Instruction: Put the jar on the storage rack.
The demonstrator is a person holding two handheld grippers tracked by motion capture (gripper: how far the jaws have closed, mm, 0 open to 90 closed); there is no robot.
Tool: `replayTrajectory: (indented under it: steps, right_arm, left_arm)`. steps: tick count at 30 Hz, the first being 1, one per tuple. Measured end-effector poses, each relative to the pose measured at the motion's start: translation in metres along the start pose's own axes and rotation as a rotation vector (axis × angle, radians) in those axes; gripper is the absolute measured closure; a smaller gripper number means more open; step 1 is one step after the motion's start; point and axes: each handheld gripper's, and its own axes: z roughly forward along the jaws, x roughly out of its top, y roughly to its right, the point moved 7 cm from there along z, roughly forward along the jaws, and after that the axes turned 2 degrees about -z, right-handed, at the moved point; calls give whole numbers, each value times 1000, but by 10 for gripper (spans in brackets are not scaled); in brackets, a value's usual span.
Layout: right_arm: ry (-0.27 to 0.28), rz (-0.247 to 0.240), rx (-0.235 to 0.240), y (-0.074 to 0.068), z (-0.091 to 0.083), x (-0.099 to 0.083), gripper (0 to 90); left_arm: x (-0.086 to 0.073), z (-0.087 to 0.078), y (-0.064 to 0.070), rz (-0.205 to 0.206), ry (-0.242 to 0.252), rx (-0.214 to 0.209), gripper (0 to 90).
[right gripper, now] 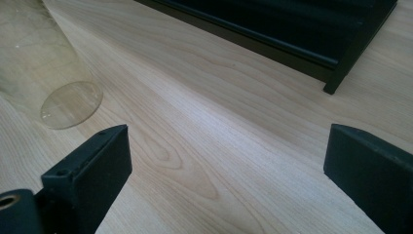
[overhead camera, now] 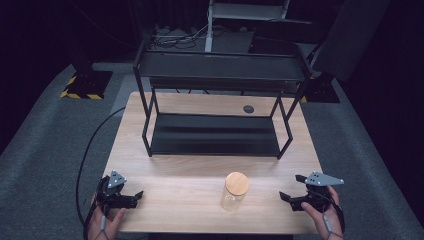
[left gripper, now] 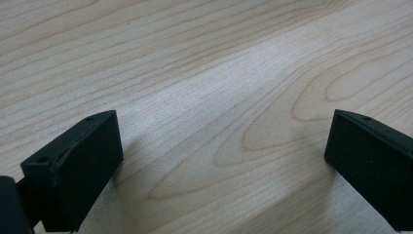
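The left gripper (overhead camera: 134, 196) sits low at the near left corner of the table (overhead camera: 180, 185), its jaws spread wide with nothing between them; in the left gripper view (left gripper: 221, 161) only bare wood grain lies between the two black jaws. The right gripper (overhead camera: 286, 197) rests at the near right corner, jaws also wide apart and empty, pointing left toward the jar (overhead camera: 234, 192). A hand (overhead camera: 107, 222) holds the left one and another hand (overhead camera: 322, 212) the right, both coming in from the near edge.

The jar stands upright near the table's near edge, right of centre, between the two grippers and well apart from each. It is clear glass with a round wooden lid. In the right gripper view its glass base (right gripper: 70, 105) shows at the far left, just beyond the left jaw.

The table is pale wood, bare except for the jar and a black two-tier rack (overhead camera: 215, 135) standing across its far half. The rack's lower shelf lies close to the tabletop; its near leg (right gripper: 348, 63) shows in the right gripper view. A small dark disc (overhead camera: 248, 109) lies behind the rack.

A broad open strip of wood runs between the rack's near edge and the jar. Grey carpet (overhead camera: 45, 150) surrounds the table, and the room beyond is dark, with cables and stand bases at the far side.
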Motion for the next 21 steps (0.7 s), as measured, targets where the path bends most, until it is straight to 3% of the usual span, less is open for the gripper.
replayTrajectory:
  steps: [21]
  right_arm:
    - [61, 1, 13, -11, -18, 20, 33]
  left_arm:
    - [0, 0, 0, -2, 1, 1, 4]
